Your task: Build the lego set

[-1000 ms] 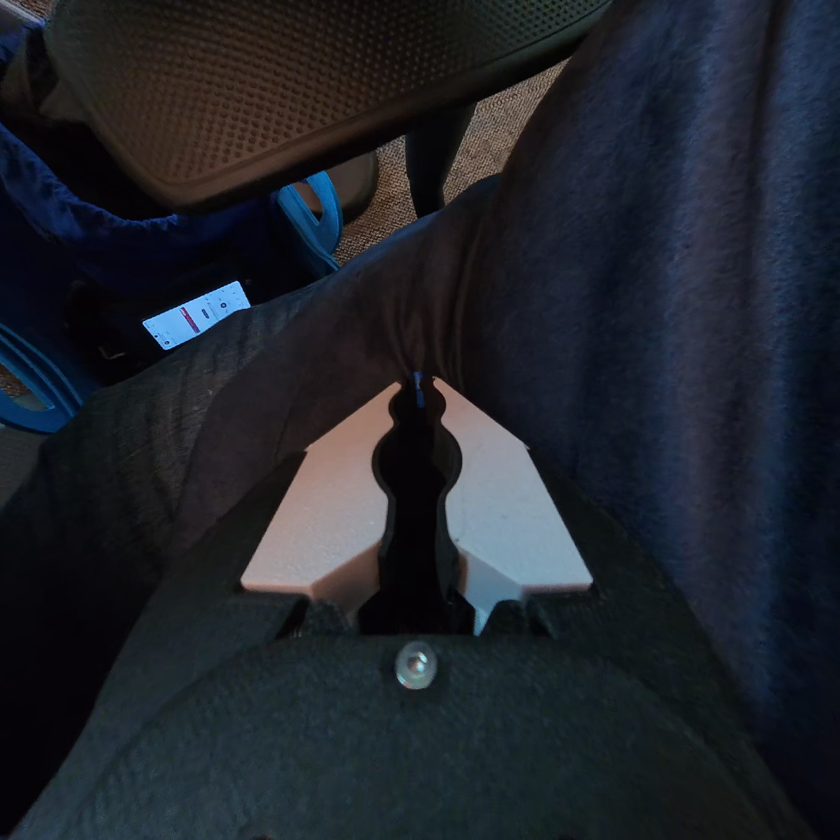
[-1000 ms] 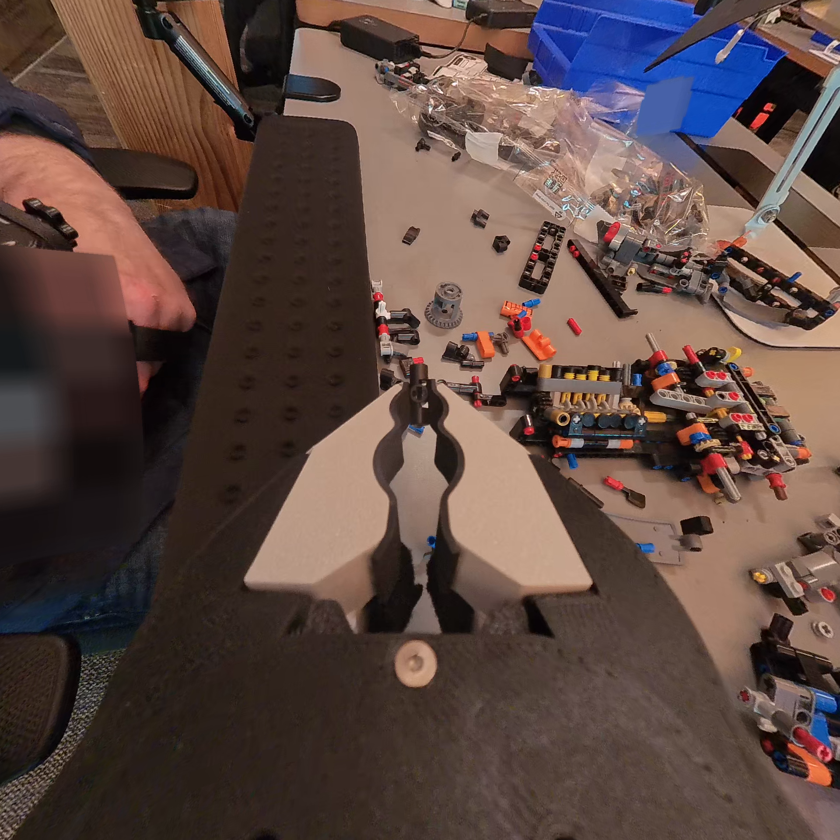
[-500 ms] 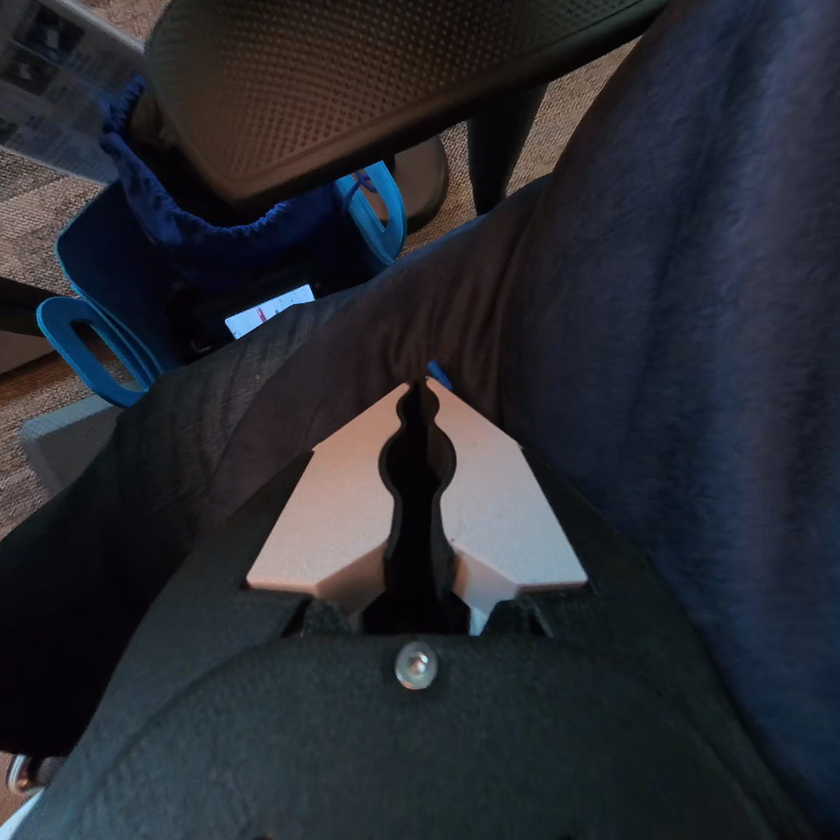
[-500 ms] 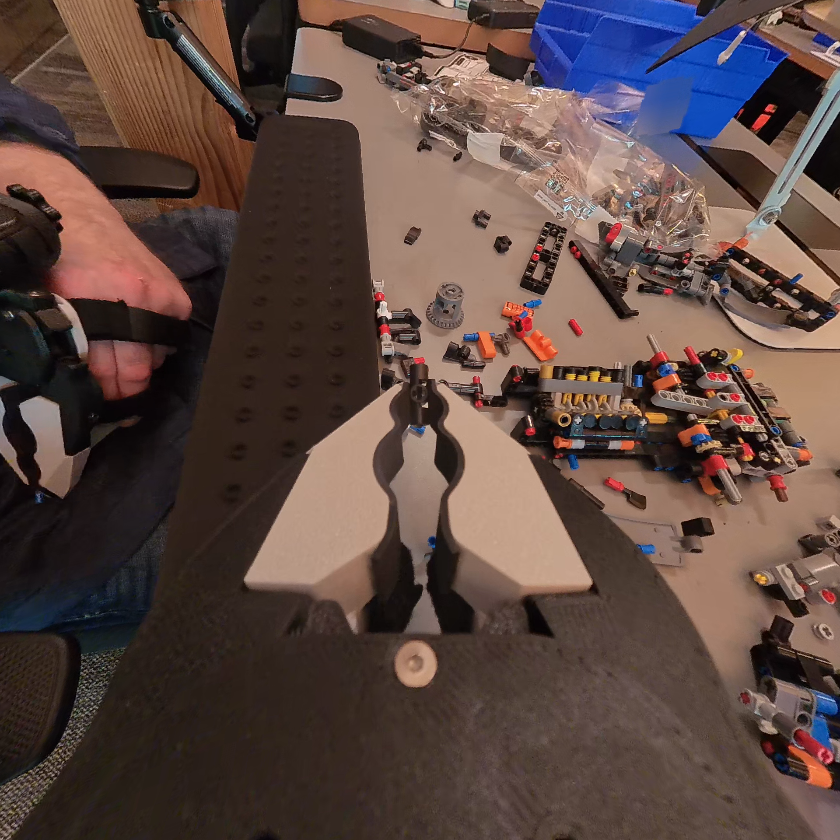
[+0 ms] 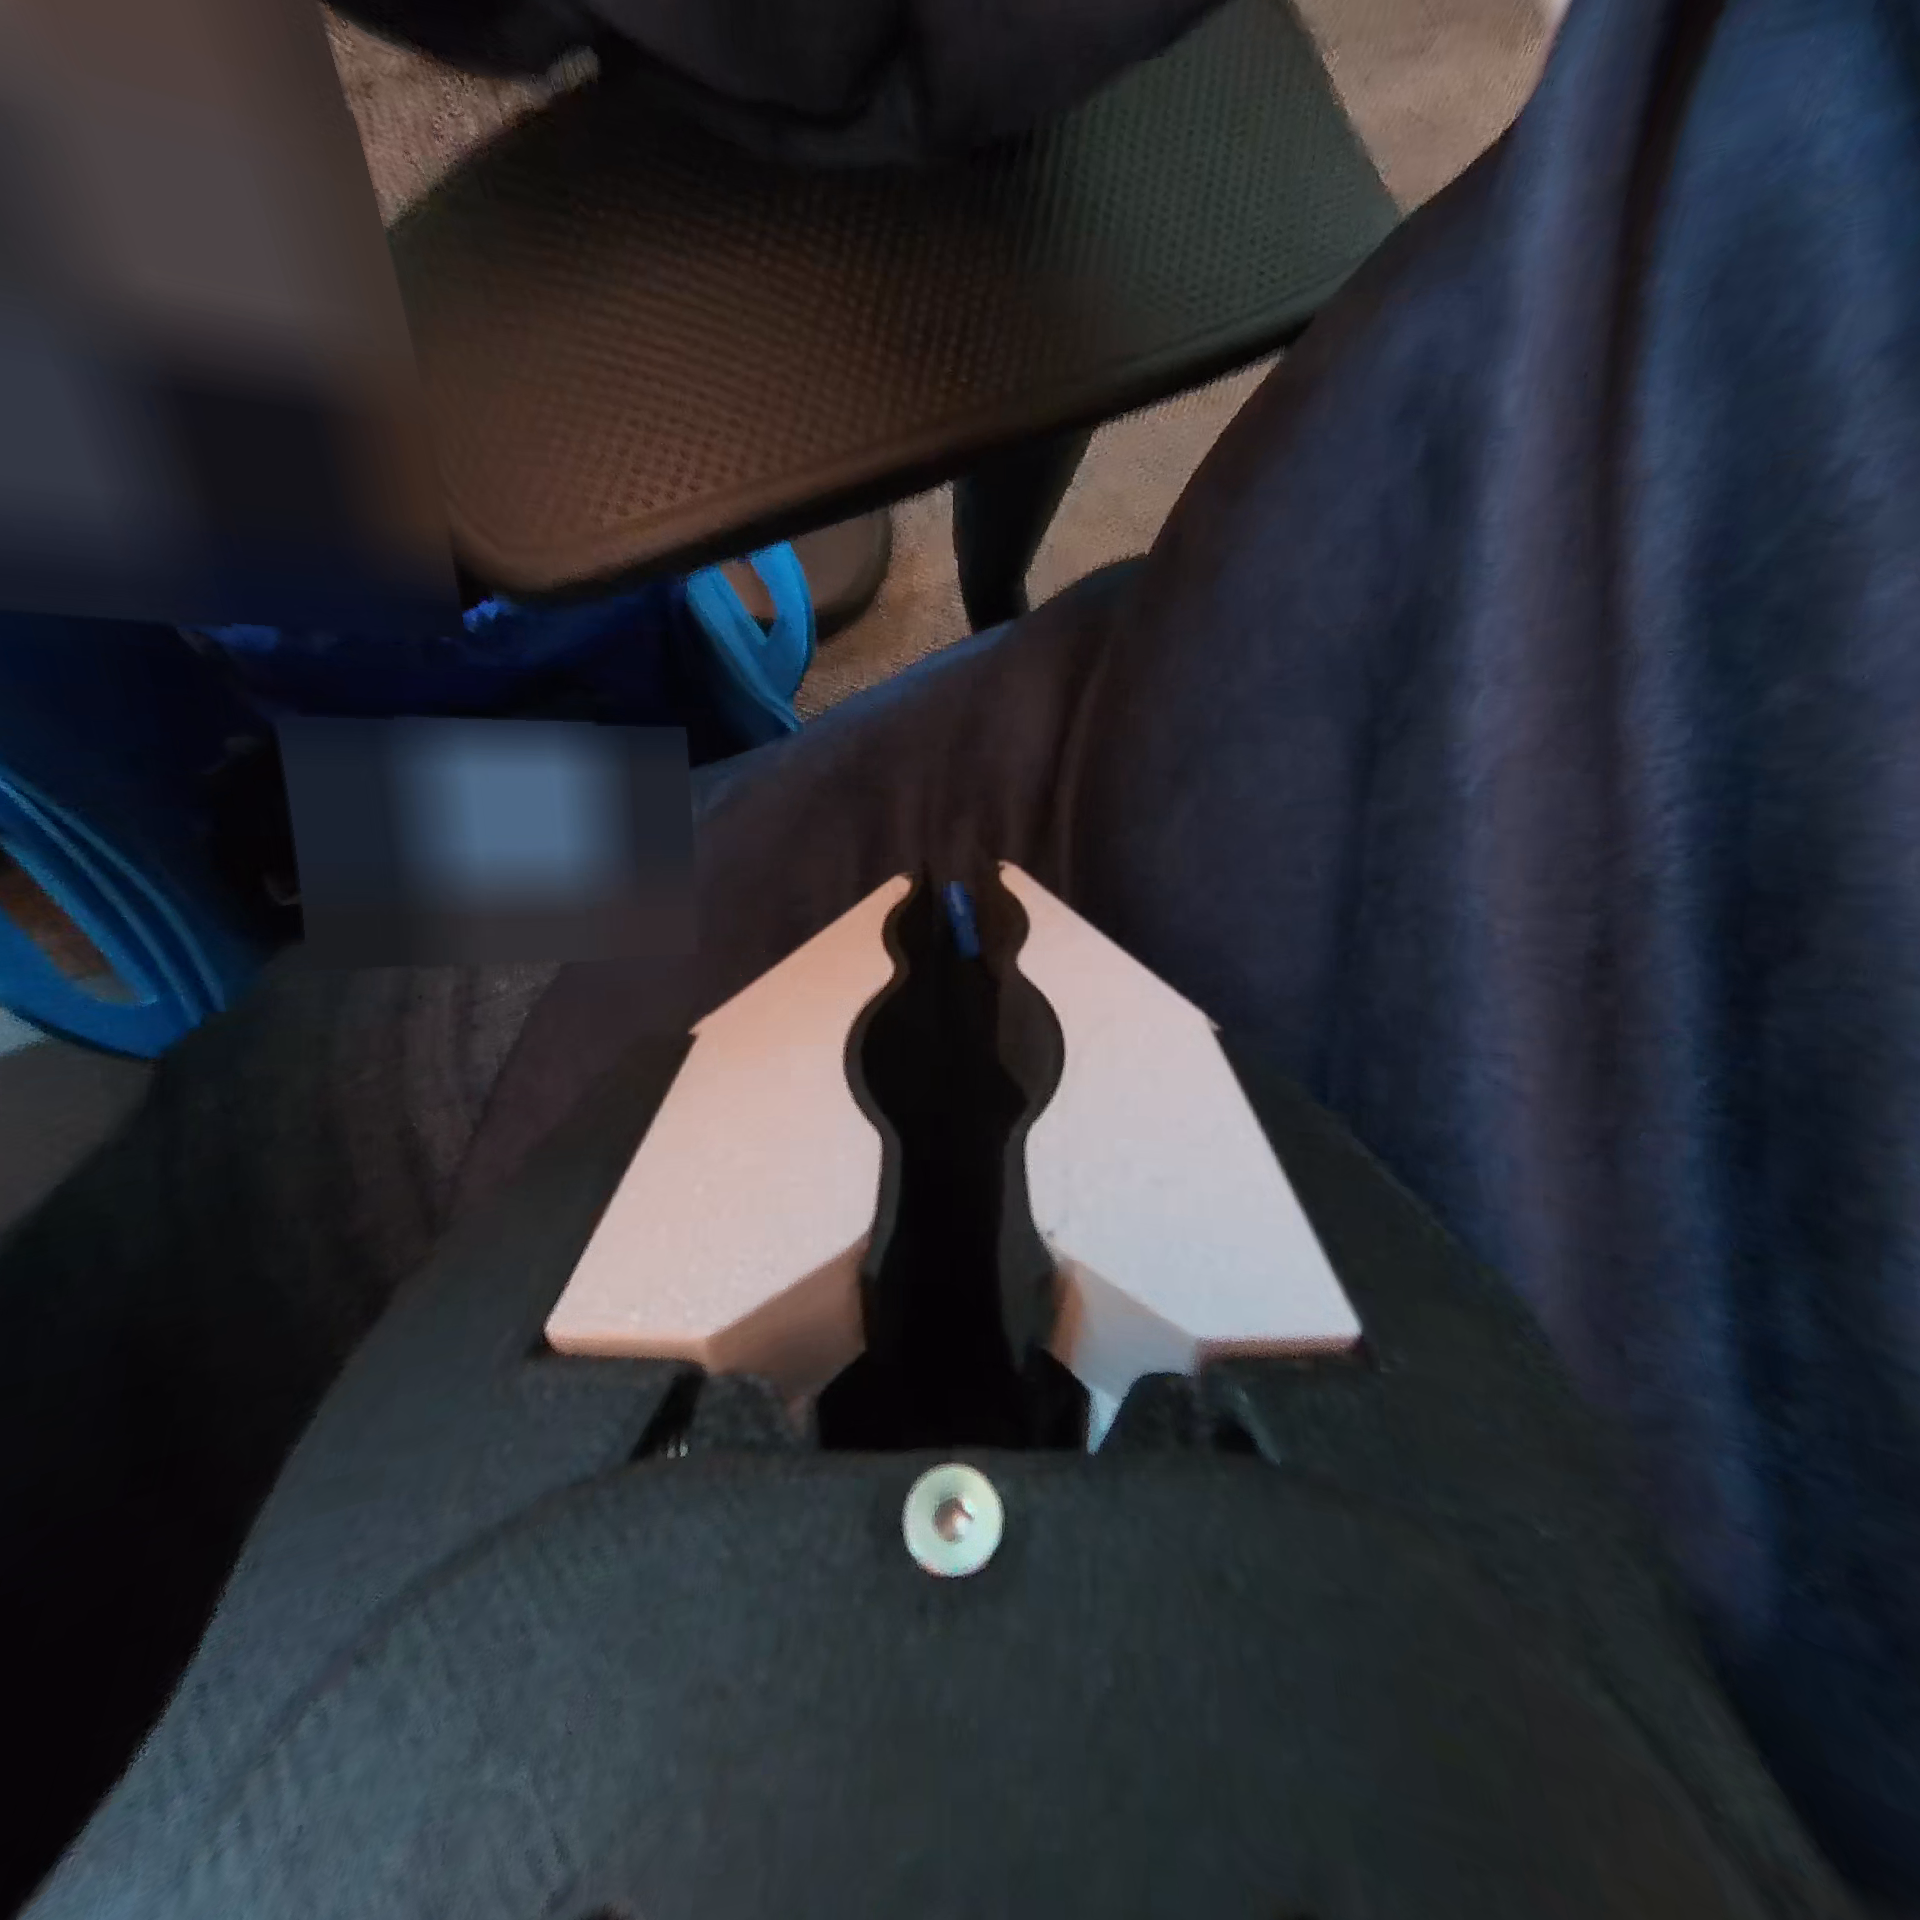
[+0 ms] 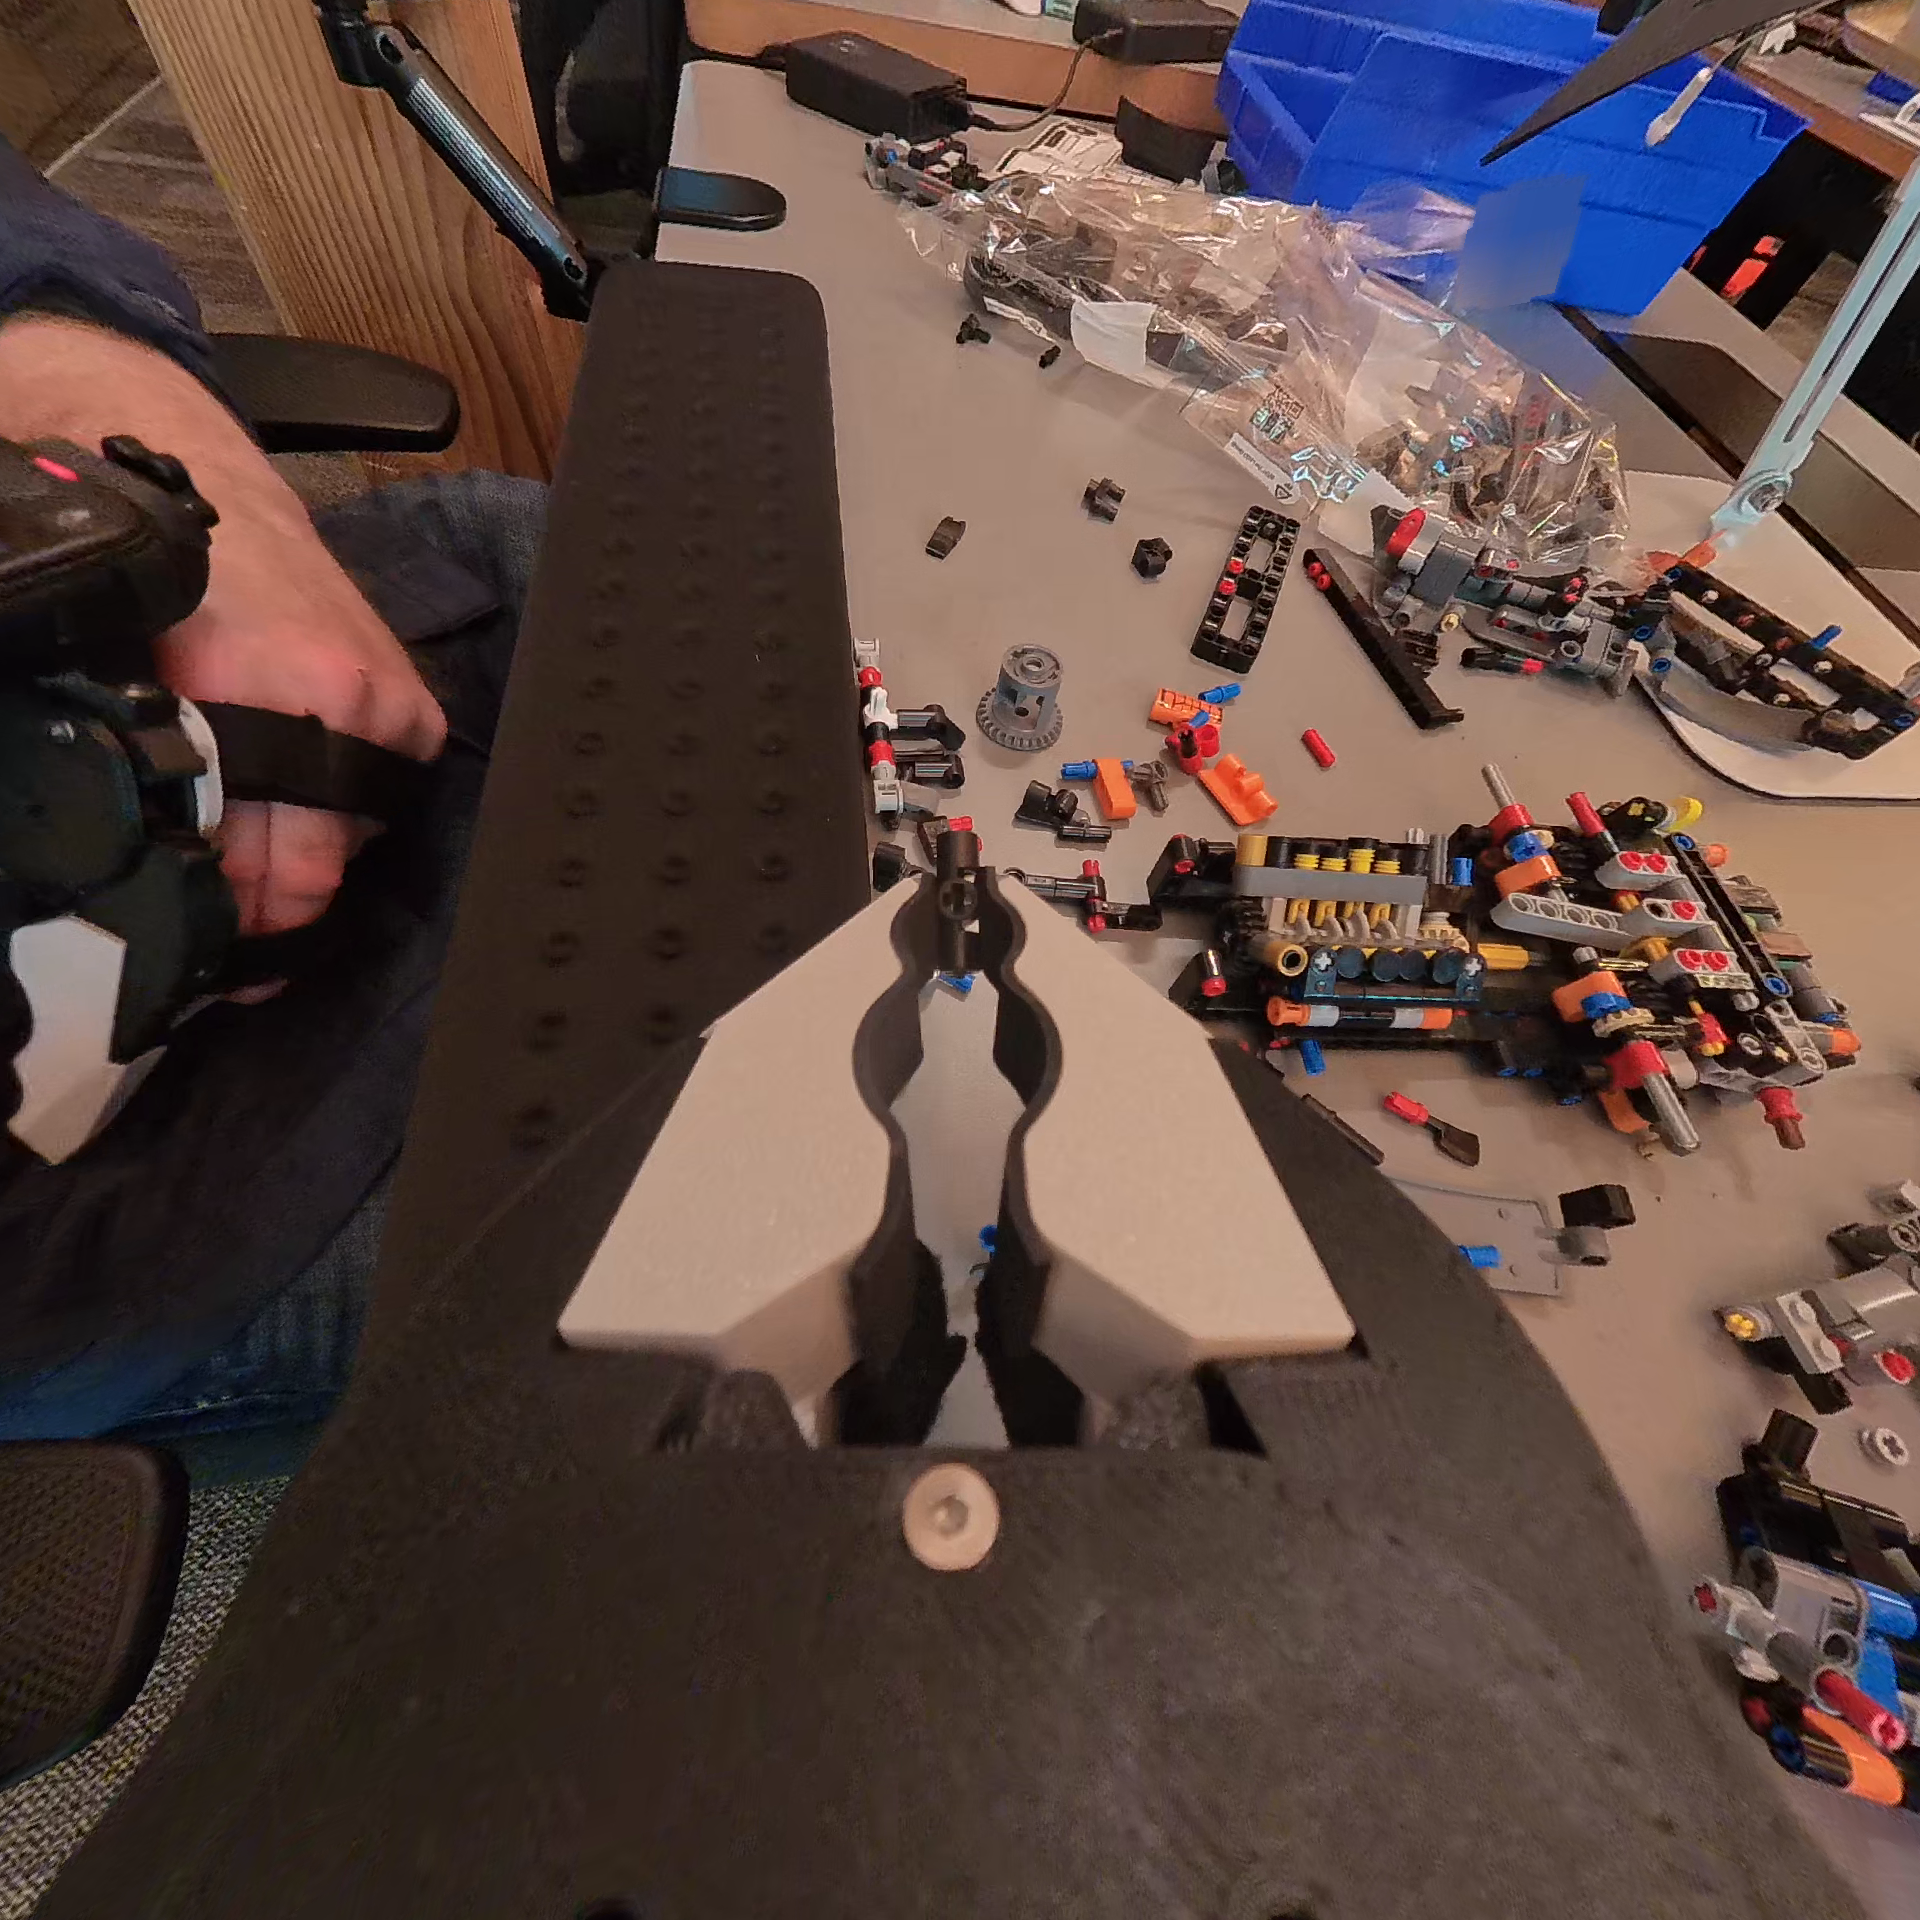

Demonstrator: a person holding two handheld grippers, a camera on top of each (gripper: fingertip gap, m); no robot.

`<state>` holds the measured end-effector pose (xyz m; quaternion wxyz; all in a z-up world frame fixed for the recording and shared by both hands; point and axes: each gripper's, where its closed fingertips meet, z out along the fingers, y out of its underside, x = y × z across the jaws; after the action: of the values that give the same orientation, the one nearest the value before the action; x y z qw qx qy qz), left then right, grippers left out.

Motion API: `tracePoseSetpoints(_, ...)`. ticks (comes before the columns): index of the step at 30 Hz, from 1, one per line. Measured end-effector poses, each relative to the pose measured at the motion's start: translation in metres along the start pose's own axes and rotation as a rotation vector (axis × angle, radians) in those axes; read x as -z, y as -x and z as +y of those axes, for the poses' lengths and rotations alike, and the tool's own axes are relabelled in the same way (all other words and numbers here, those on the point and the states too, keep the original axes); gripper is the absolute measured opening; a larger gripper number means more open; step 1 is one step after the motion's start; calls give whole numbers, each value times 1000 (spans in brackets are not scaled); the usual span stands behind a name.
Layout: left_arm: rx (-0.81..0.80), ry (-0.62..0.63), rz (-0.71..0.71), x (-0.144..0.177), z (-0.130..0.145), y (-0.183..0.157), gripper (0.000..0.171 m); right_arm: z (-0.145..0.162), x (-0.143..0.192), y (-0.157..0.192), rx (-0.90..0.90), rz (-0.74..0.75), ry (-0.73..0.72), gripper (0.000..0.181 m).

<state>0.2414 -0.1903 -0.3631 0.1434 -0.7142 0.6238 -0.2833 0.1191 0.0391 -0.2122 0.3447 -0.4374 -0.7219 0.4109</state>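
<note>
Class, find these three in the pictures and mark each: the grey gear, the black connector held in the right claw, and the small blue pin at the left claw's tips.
Grey gear (image 6: 1022, 698), right wrist view, on its toothed side.
Black connector (image 6: 958, 906), right wrist view, mid-body.
Blue pin (image 5: 962, 918), left wrist view, on its visible shaft.

right tool pinching black connector, perhaps pinned

grey table, blue bin, orange brick

- Ahead of the right claw, scattered small pieces and the half-built model crowded the tabletop.
- Bare tabletop lay open farther back.
- Dark clothing hemmed in the left claw.
</note>
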Motion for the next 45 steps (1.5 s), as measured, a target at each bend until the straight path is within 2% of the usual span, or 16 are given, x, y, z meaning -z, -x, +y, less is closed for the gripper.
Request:
tracePoseSetpoints(2,-23,85,-16,-8,14,2,8,0,0,0,1,0,-1,5)
tracePoseSetpoints(11,-43,115,-63,-14,18,2,4,0,0,0,2,-1,1,5)
tracePoseSetpoints(14,-40,64,-86,-11,13,4,3,0,0,0,2,-1,1,5)
tracePoseSetpoints(18,-2,-85,-127,1,-4,10,3,0,0,0,1,1,-1,5)
tracePoseSetpoints(22,52,-305,-216,40,-28,25,3,-1,1,0,0,3,-9,5)
tracePoseSetpoints(24,52,-413,-330,84,-42,37,3,-2,2,-1,-2,6,-17,5)
tracePoseSetpoints(26,37,-435,-526,146,-48,56,2,-3,2,-2,-6,9,-18,5)
tracePoseSetpoints(28,41,-355,-741,210,-33,81,3,-2,1,-1,-4,10,-12,5)
tracePoseSetpoints(30,118,-266,-917,266,-3,113,3,-2,1,-2,-5,12,-11,5)
tracePoseSetpoints(33,333,-155,-971,305,64,162,3,-1,1,-3,-9,16,-12,5)
tracePoseSetpoints(35,357,-165,-949,307,87,186,3,-1,1,-3,-11,19,-13,5)
tracePoseSetpoints(36,423,-157,-924,304,101,197,3,-1,2,-4,-13,20,-14,5)
tracePoseSetpoints(37,487,-115,-912,300,117,206,3,-2,2,-4,-14,20,-15,5)
tracePoseSetpoints(39,506,-50,-928,295,137,220,5,-1,1,-4,-14,21,-13,5)
tracePoseSetpoints(42,510,-61,-906,285,140,228,14,0,0,-5,-13,28,-5,5)
tracePoseSetpoints(45,467,-118,-922,283,128,230,26,-2,1,-7,-9,43,-11,5)
